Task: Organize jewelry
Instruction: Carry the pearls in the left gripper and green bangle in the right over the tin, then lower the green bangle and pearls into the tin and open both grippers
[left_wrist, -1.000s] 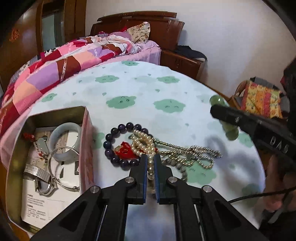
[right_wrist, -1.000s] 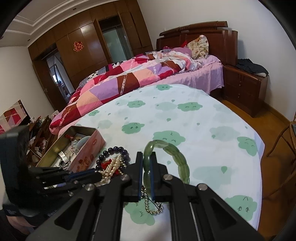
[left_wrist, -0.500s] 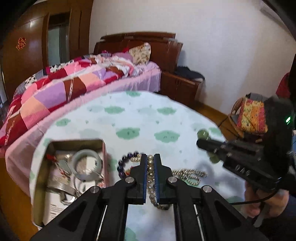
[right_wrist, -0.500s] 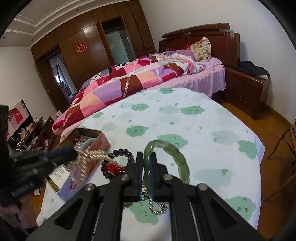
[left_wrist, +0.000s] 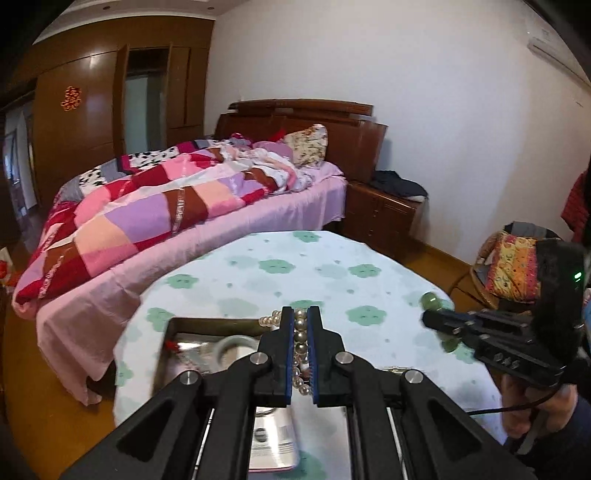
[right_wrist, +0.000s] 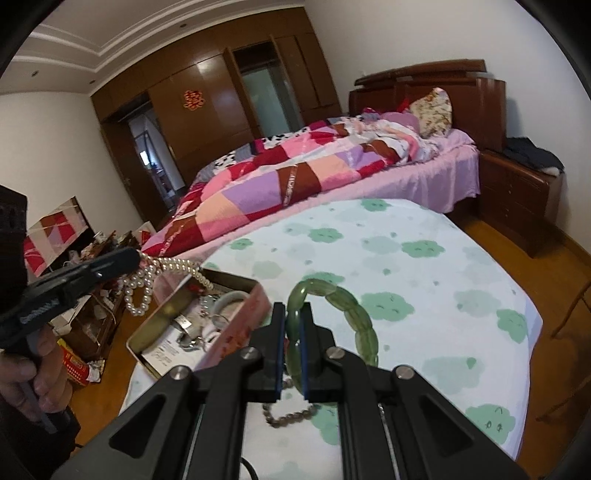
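My left gripper is shut on a white pearl necklace and holds it in the air over the open metal tin. In the right wrist view the left gripper shows at the left with the pearl necklace dangling over the tin's far rim. My right gripper is shut on a green jade bracelet, held above the table beside the tin. It also shows in the left wrist view at the right.
The tin holds a pale bangle, a metal watch and papers. A silver bead chain lies on the cloud-print tablecloth under my right gripper. A bed stands behind the table, clutter on the floor to the left.
My left gripper has lifted the pearl necklace off the pile on the table and carried it left, over the tin. My right gripper has kept hold of the jade bracelet and risen a little.
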